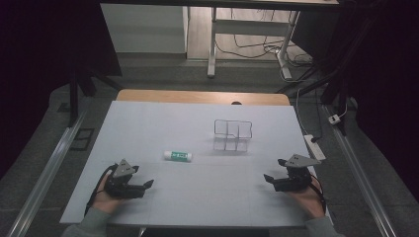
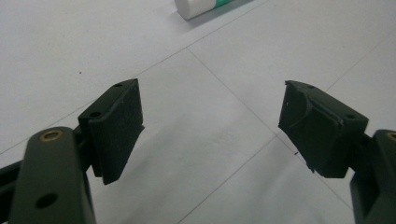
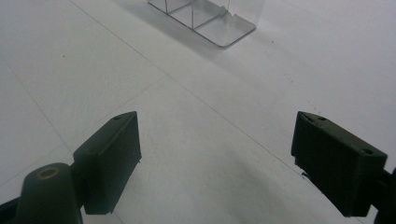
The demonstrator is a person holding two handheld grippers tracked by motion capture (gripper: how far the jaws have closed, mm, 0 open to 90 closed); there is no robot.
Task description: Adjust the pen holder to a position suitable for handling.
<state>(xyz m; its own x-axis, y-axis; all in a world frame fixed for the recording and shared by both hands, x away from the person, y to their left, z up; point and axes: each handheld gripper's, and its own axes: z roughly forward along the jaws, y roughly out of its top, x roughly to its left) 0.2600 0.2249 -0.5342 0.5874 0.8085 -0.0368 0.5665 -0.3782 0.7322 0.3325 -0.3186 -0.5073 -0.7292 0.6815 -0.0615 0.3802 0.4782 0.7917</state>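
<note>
Flanking open tabletop [image 1: 207, 192] — left gripper [image 1: 148, 184], right gripper [image 1: 267, 177], both agape.

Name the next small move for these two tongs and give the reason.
Probably move the left tongs forward toward the white and green tube. Both the left and right tongs rest open and hold nothing. The tube lies on its side on the table, apart from the clear divided holder, and it is closer to the left tongs, showing just ahead in the left gripper view.
</note>
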